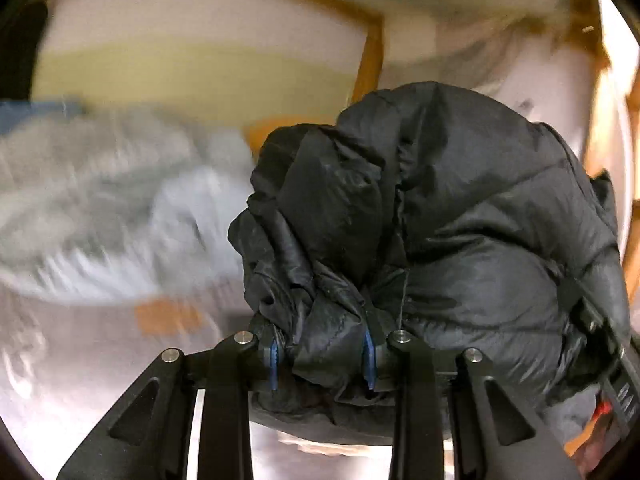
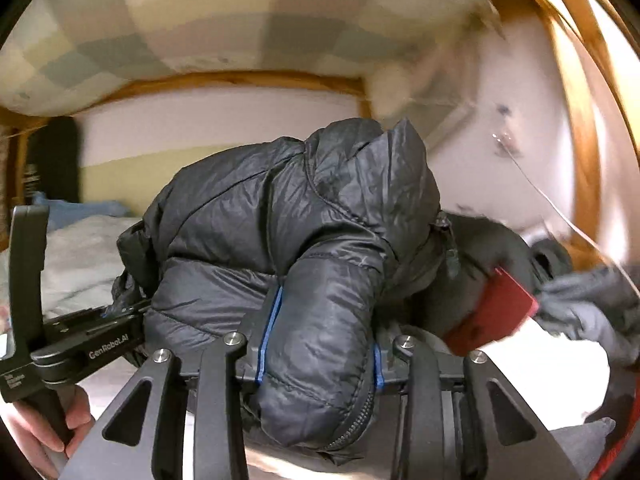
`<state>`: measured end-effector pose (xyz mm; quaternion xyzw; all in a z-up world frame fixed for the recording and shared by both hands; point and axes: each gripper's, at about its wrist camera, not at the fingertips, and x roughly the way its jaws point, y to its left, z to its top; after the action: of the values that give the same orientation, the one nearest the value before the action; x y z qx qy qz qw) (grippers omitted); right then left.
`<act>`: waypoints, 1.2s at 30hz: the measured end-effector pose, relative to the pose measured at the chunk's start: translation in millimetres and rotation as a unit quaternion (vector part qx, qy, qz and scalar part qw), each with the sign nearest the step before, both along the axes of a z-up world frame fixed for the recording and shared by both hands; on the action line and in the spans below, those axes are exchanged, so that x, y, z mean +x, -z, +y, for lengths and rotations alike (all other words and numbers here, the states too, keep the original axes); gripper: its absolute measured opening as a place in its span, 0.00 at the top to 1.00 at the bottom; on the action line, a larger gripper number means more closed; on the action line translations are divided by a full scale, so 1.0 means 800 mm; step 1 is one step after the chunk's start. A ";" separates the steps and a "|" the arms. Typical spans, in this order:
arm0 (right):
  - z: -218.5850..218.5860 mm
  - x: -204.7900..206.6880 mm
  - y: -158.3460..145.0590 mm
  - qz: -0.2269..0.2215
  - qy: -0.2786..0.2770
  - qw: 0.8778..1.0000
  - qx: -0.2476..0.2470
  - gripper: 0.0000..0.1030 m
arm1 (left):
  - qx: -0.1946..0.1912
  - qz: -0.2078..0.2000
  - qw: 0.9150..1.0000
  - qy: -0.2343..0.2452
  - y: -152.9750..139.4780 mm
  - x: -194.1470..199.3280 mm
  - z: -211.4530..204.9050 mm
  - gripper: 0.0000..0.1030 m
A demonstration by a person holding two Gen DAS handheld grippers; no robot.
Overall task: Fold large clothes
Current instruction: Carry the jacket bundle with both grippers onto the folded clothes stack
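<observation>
Left wrist view is showing the left gripper (image 1: 324,354) pinching a bunched fold of the black puffer jacket (image 1: 460,208); its blue-edged pads are pressing into the crumpled fabric from both sides, the jaws standing narrow around it. The jacket is hanging forward of the gripper in a rounded mass and is filling the middle and right of this view. Behind it, badly smeared by blur, a pale grey-blue bedding heap (image 1: 100,208) is lying to the left, with a wooden frame (image 1: 370,56) crossing the white wall above. Right wrist view is showing the right gripper (image 2: 318,354) clamping a thick quilted roll of the same jacket (image 2: 280,208), a zipper edge trailing below the pads; its jaws are standing somewhat apart because of the padding between them. At the left edge of this view a person's hand (image 2: 44,428) is gripping the handle of the left gripper (image 2: 120,312), whose tip is buried in the jacket's far end. A red flat item (image 2: 500,308) and grey cloth (image 2: 592,312) are lying to the right, blurred. A checked mattress underside (image 2: 200,32) is spanning the top.
</observation>
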<state>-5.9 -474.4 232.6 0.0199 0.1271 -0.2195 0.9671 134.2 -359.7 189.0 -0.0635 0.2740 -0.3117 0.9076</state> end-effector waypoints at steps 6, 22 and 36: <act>-0.082 0.040 0.064 0.051 0.037 0.993 0.100 0.60 | 0.063 -0.033 0.997 0.003 0.057 0.016 -0.061 0.67; -0.090 0.003 0.084 -0.003 0.123 0.991 0.053 0.00 | 0.022 -0.110 0.994 -0.013 0.034 0.016 -0.019 0.00; 0.015 -0.043 0.112 -0.046 0.037 0.998 0.035 0.00 | 0.045 -0.266 0.961 -0.065 0.046 -0.120 0.091 0.00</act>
<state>-40.5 -462.2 142.6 0.0688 0.0891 -0.2489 0.9620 37.9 -286.5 152.5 0.0452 0.0318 -0.2450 0.9680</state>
